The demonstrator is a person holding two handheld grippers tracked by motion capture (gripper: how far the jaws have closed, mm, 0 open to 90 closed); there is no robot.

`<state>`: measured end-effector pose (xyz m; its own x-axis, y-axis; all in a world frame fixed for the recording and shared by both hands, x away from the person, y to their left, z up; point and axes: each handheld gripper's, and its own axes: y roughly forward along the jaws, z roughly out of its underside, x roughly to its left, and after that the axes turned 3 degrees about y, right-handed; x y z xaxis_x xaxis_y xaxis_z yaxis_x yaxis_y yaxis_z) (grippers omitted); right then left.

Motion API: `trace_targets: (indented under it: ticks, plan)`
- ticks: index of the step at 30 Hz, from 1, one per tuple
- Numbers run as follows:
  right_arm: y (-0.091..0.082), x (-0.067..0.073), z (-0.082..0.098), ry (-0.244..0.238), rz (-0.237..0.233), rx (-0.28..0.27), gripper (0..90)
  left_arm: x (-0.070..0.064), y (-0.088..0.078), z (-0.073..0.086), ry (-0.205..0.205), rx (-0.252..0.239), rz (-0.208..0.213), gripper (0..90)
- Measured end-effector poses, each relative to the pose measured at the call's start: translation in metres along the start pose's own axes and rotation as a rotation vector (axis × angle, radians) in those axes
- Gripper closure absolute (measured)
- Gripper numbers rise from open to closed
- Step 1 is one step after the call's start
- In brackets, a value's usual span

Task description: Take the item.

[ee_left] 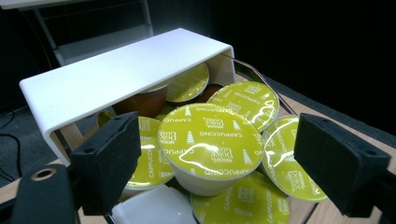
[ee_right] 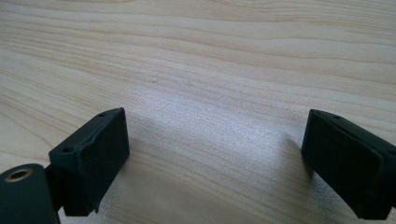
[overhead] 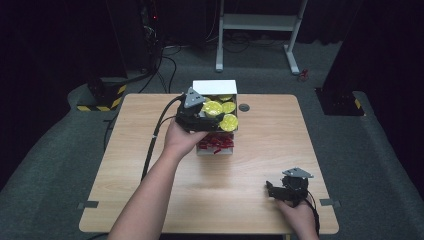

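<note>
light wood desk [overhead: 150, 200] in a dark room with grey carpet, left hand-held gripper [ee_left: 219, 158] wide open around a yellow cappuccino capsule [ee_left: 210, 140] in the wire basket [overhead: 216, 146], not gripping, right hand-held gripper [ee_right: 215, 163] open over bare desk

Yellow-green lidded capsules [ee_left: 210, 140] with white lettering, white cover [ee_left: 116, 74], black claw pads [ee_left: 109, 158].

Wooden table [overhead: 150, 190], white frame [overhead: 260, 22] behind (perhaps a stand), grey floor [overhead: 380, 165].
</note>
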<state>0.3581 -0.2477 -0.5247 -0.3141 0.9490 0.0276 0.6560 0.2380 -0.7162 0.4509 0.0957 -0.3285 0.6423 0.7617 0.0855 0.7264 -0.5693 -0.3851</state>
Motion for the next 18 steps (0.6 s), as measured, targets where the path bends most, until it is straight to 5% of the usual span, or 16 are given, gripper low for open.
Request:
trace_targets:
  ticks: [18]
  plan:
    - [-0.0002,0.0002,0.0003,0.000,0.000,0.000,7.5,0.0012,0.0092,0.0014,0.008,0.004,-0.018,33.3]
